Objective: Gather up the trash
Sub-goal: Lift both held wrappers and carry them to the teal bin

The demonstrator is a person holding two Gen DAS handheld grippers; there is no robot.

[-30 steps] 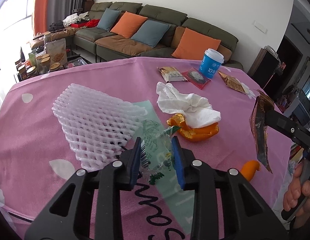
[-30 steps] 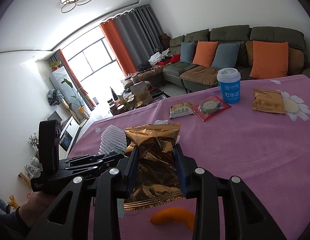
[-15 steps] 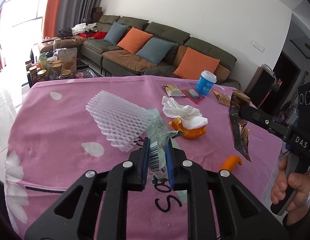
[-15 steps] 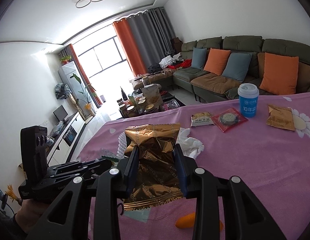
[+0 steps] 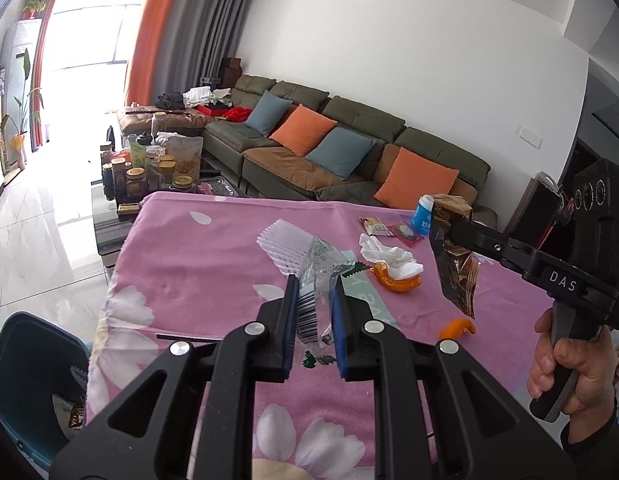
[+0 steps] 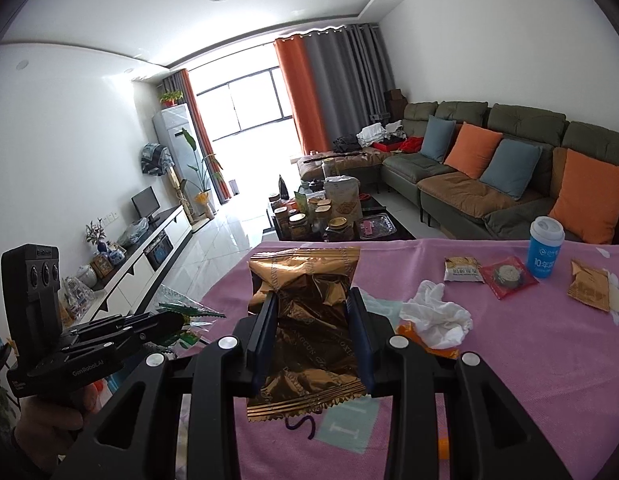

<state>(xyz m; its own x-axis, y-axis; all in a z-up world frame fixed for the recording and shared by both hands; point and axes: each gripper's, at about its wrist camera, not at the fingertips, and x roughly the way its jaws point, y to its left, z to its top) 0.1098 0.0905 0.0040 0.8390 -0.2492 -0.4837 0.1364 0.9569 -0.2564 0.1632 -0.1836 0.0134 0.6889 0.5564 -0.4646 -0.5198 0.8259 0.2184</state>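
Note:
My left gripper (image 5: pixel 314 294) is shut on a clear plastic wrapper (image 5: pixel 315 276) with a barcode and green print, held above the pink tablecloth (image 5: pixel 197 264). My right gripper (image 6: pixel 314 320) is shut on a crumpled gold snack wrapper (image 6: pixel 309 312), also lifted above the table; it shows in the left wrist view (image 5: pixel 455 268) too. On the table lie a white foam fruit net (image 5: pixel 279 242), a crumpled white tissue (image 5: pixel 389 258) on orange peel (image 5: pixel 397 284), another peel piece (image 5: pixel 455 328), small snack packets (image 6: pixel 461 270) and a blue cup (image 6: pixel 545 252).
A dark teal bin (image 5: pixel 25 384) with trash inside stands at the table's left front corner. A coffee table with jars (image 5: pixel 145 172) and a green sofa (image 5: pixel 341 152) lie beyond the table. A gold packet (image 6: pixel 589 290) lies at the far right.
Both grippers have risen and pulled back from the table with their wrappers. The left gripper has swung left, bringing the bin into view.

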